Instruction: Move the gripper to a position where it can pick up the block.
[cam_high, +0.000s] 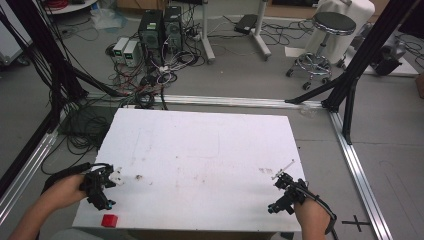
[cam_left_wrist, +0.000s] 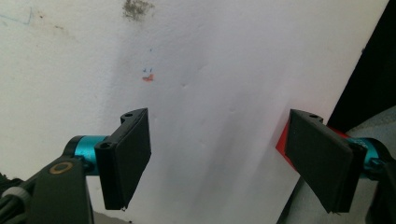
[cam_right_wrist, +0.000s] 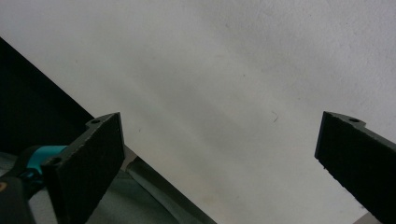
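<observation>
White table (cam_high: 200, 150), bare but for faint stains and a dark smudge (cam_high: 138, 177) near the left side. Small red block (cam_high: 109, 220) at the near left corner of the table, just beside the edge. Left gripper (cam_high: 107, 187) at the table's left edge, held by a hand (cam_high: 65, 192) coming in from the bottom left, just above and beyond the red block, not touching it. Jaws wide apart in the left gripper view (cam_left_wrist: 219, 163), nothing between them, only white tabletop; a sliver of the red block (cam_left_wrist: 281, 143) peeking out behind the right-hand jaw at the table's edge. Right gripper (cam_high: 284, 192) near the near right corner of the table, hand (cam_high: 310, 215) below it. Jaws spread wide in the right gripper view (cam_right_wrist: 219, 158), holding nothing, white tabletop beneath. Stool (cam_high: 327, 37), computer towers (cam_high: 160, 30) and tangled cables (cam_high: 150, 80) on the floor beyond the table.
</observation>
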